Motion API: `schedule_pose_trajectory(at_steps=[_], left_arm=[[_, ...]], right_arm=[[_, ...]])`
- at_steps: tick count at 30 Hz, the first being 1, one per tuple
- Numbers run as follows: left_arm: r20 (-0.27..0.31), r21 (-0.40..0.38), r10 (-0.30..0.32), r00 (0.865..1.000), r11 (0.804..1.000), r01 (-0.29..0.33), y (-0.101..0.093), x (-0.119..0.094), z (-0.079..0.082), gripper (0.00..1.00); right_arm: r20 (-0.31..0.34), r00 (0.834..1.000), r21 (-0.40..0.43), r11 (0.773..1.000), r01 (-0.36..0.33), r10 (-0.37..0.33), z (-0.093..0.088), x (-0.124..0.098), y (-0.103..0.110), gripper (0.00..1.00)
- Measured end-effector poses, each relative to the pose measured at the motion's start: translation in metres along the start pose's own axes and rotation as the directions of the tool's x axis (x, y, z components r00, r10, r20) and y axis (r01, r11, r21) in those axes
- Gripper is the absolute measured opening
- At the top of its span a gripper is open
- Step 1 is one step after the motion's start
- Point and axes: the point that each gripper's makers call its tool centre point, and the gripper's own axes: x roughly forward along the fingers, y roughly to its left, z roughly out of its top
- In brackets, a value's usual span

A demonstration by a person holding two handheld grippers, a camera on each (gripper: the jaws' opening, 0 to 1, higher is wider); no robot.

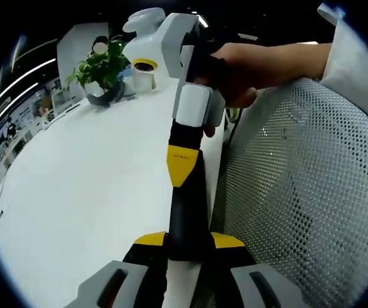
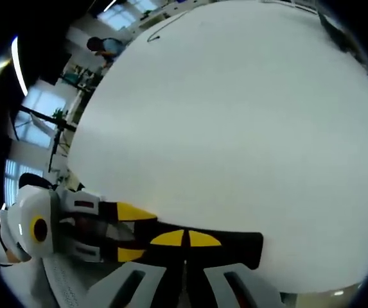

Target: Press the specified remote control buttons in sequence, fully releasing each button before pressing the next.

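My left gripper (image 1: 189, 241) rises from the bottom of the left gripper view. Its yellow-tipped jaws stand on either side of the black fingers of my right gripper (image 1: 187, 251) and look shut on them. A hand (image 1: 254, 64) holds the right gripper, which reaches down from the top. In the right gripper view, my right gripper (image 2: 187, 239) has its yellow tips pressed together. The left gripper (image 2: 254, 247) crosses it from the left as a black bar. Both hover at the edge of a white table (image 1: 74, 192).
A potted plant (image 1: 103, 67) and a yellow-rimmed cup (image 1: 144, 74) stand at the table's far end. A grey mesh chair back (image 1: 299, 192) is beside the table edge. The white tabletop (image 2: 235, 115) spreads wide, with a thin cable (image 2: 164, 29) far off.
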Motion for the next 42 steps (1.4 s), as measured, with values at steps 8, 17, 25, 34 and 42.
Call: schedule_pose_trajectory(at_steps=[8, 17, 25, 34, 42], left_arm=[[-0.002, -0.008, 0.004, 1.000, 1.000, -0.004, 0.0004, 0.0006, 0.0002, 0.24], [-0.013, -0.006, 0.011, 1.000, 1.000, -0.011, 0.0018, -0.0002, -0.0001, 0.24], [-0.016, -0.015, 0.016, 1.000, 1.000, -0.016, 0.0031, -0.0008, -0.0008, 0.24], [-0.010, -0.011, 0.015, 1.000, 1.000, -0.015, 0.0035, -0.0013, -0.0006, 0.25], [-0.008, -0.011, 0.015, 1.000, 1.000, -0.015, 0.0042, -0.0009, -0.0005, 0.25]], right_arm=[[0.003, 1.000, -0.004, 1.000, 0.008, -0.008, 0.0013, 0.0007, -0.0018, 0.00], [-0.001, 0.999, 0.091, 0.995, -0.045, 0.046, 0.0018, -0.0016, -0.0009, 0.00], [-0.005, 0.999, 0.075, 0.997, -0.032, 0.033, 0.0002, -0.0052, 0.0001, 0.00], [-0.040, 0.999, 0.053, 0.998, -0.025, 0.027, -0.0053, -0.0032, 0.0012, 0.00], [-0.044, 0.999, 0.042, 0.999, -0.013, 0.015, -0.0069, -0.0036, 0.0004, 0.00]])
